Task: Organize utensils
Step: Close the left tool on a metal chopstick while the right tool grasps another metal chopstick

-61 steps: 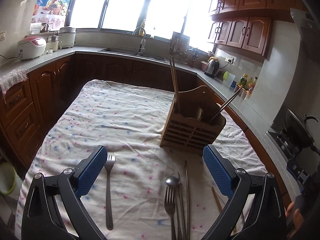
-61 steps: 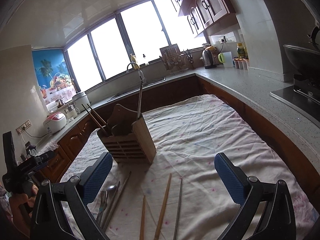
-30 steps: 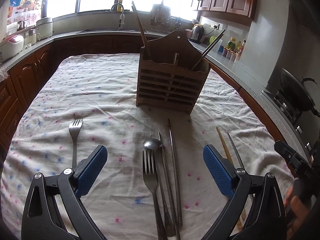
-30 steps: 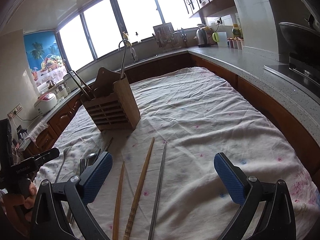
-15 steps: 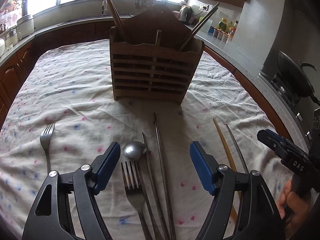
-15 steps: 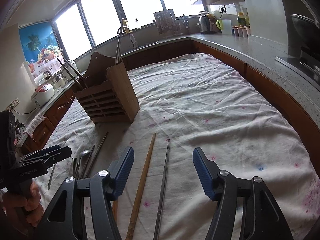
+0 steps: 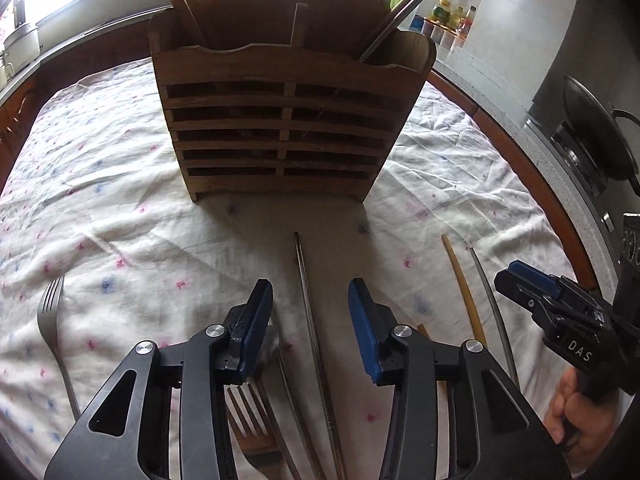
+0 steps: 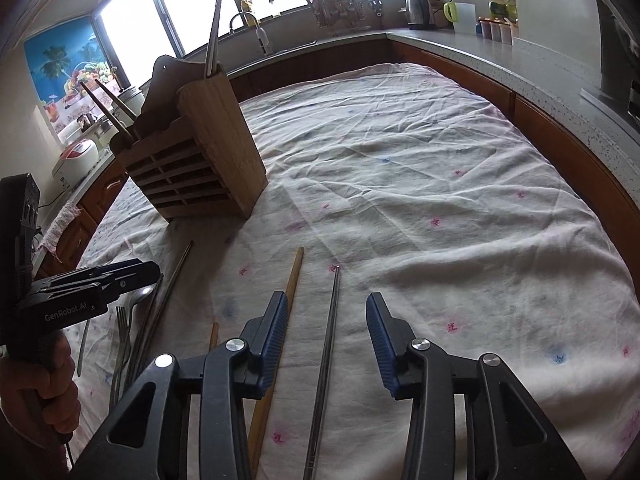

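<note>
Utensils: most lie loose on tablecloth; few sticks stand in wooden holder. Left gripper closing around metal chopstick, right gripper around another; neither pinched yet.

Daylight from blown-out windows; soft shadow before wooden caddy; strong fisheye curvature, dark vignetted corners; focus sharp.

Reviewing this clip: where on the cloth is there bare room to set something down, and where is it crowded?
Free: the wide cloth right of the wooden holder, out to the counter; also the patch between the holder and the lone fork. Crowded: the strip before the holder, with steel chopsticks, a wooden chopstick and both grippers.
</note>
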{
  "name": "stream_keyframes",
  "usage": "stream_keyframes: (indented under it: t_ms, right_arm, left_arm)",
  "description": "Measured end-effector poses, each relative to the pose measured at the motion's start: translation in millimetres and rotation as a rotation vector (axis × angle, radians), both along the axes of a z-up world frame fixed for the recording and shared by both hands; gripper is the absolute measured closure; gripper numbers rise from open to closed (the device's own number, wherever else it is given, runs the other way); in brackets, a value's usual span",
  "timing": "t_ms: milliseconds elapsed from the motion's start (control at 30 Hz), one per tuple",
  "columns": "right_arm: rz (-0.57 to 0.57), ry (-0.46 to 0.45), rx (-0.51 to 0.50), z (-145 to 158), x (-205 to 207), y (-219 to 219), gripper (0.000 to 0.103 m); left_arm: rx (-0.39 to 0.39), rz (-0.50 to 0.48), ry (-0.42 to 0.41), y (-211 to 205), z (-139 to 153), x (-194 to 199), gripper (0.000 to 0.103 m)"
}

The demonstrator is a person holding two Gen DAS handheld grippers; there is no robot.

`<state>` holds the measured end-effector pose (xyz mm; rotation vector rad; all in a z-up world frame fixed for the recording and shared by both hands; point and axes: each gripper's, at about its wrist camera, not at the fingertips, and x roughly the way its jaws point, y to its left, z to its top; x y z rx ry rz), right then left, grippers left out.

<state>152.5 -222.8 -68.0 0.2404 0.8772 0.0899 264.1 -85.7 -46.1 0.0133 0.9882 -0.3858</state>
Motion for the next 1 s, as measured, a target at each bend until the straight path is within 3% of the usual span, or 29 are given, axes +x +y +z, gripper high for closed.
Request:
stream_keyframes:
  t_ms: [200,400,667,767,800,1000]
  right_arm:
    - [0.000,0.027,-0.012,-6.2,7.0,-1.8,0.068]
    - [0.016,0.046,-0.040,-12.5,12.6,4.0,0.076]
    - [0.050,0.054,-0.212,-16.3,22.3,27.7,0.084]
    - [0.059,0.053,-0.211,-16.5,23.1,27.8,0.090]
    - [0.062,0.052,-0.213,-16.4,23.1,28.4,0.096]
    - [0.053,0.052,-0.164,-15.5,24.0,22.6,0.098]
  left_arm:
    - [0.014,-0.018,0.028,-8.8,-10.7,8.1,0.081]
    - [0.013,-0.024,0.041,-11.9,-20.6,10.8,0.082]
    - [0.063,-0.029,0.001,-26.0,-23.4,9.3,0.087]
    - [0.067,-0.029,-0.004,-27.2,-23.8,9.8,0.097]
    - [0.057,-0.028,0.001,-26.6,-23.8,10.9,0.097]
    - [0.042,-0.030,0.015,-25.7,-21.7,11.6,0.098]
